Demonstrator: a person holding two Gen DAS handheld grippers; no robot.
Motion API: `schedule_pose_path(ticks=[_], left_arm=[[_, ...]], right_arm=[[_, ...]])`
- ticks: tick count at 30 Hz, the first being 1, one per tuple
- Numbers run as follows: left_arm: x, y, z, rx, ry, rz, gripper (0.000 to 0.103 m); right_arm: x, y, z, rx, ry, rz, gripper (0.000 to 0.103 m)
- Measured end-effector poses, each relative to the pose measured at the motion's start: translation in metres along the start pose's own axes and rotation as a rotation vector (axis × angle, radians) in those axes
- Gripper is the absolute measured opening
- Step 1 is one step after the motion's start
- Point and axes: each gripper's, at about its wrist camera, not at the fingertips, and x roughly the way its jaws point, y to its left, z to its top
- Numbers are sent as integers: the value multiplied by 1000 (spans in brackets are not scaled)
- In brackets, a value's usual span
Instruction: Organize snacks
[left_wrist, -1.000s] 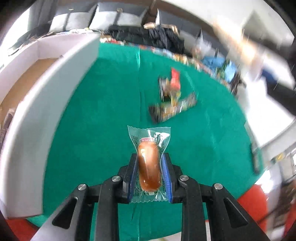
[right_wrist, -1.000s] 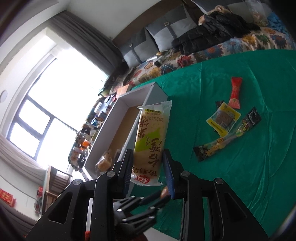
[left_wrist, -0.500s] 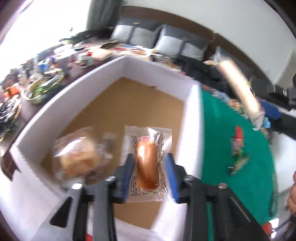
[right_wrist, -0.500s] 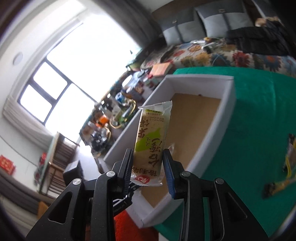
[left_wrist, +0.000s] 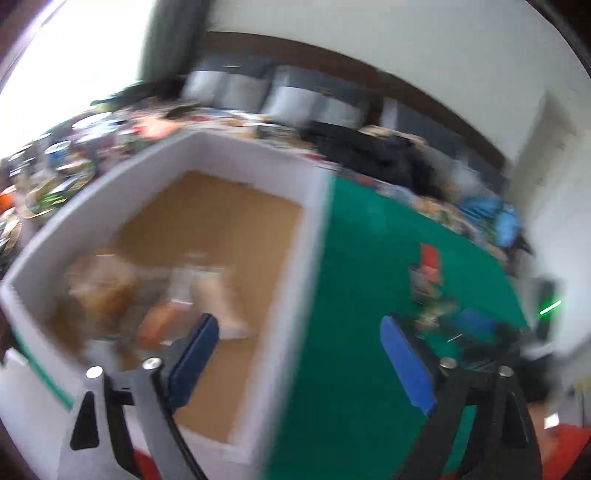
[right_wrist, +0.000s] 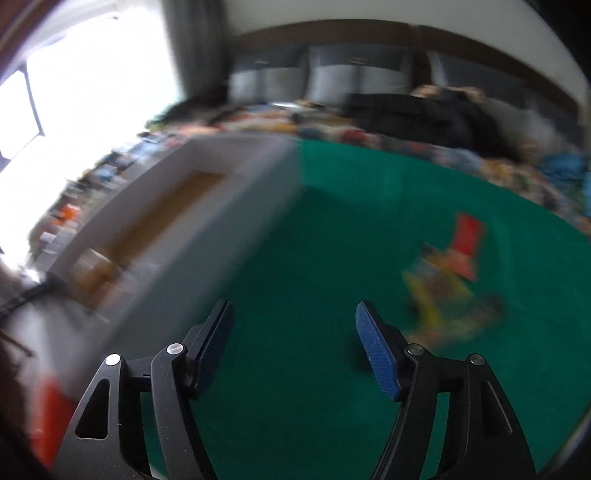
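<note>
green cloth (right_wrist: 295, 258) covers the table, and on it stand the two things that matter: a white box (left_wrist: 314, 236) at the left and a loose heap of snack packets (right_wrist: 450, 280) at the right.

left tool (left_wrist: 299, 358): jaws wide apart, nothing between them. it hangs over the box's right wall, one pad above the brown floor, the other above the cloth. blurred wrapped snacks (left_wrist: 159, 295) lie in the near left part of the box; their number cannot be told.

right tool (right_wrist: 293, 339): jaws wide apart, empty, above bare cloth. the box (right_wrist: 207, 206) lies to its left, the heap ahead and to the right.

governing relation: the heap sits right and farther out from both tools, and the right tool appears the nearer. a red packet (right_wrist: 467, 243) lies at the far side of the heap, its long axis running roughly near to far; a yellow packet (right_wrist: 436, 291) lies just nearer, touching or overlapping it. blur hides the exact edges.

judgement: remaining step is to fetch from the heap. open cloth between tool and heap gives free passage. the overlapping packets risk a double pick, and the box wall is the one edge to clear on the return.
</note>
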Motion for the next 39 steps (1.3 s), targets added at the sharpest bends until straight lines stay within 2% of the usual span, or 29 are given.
schedule_pose_path(ticks=[1,3,6,11,14,15,16,18,22,25,39], left_arm=[[5,-15,-4,24,11,-26,100],[26,-51,-19,92,54,-79,101],[72,-90,-45,179,141,-78,101],[145,-100,-64,192,218,-7,101],[171,-92,-58,159,229,37,101],[178,-91,-56,151,226,50,101],[184,-88,-53,146,222,62,101],[196,-87,-48,150,215,90,101],[215,-87,-43,176,181,146,102],[222,-93,-49,247,167,202,103],[221,-90,-49,242,168,199,103]], right_arm=[[2,-23,-24,11,15,-59,72],[1,-71,-68,47,39,-172,72],[-5,-126,-100,108,56,-276,72],[-2,-200,-111,229,99,-378,72],[9,-229,-113,284,120,-403,72],[14,-239,-114,305,130,-400,75],[13,-247,-115,333,99,-382,79],[6,-254,-126,353,70,-384,85],[6,-258,-127,370,56,-379,86],[5,-256,-129,374,54,-382,86],[5,-255,-131,379,53,-392,87]])
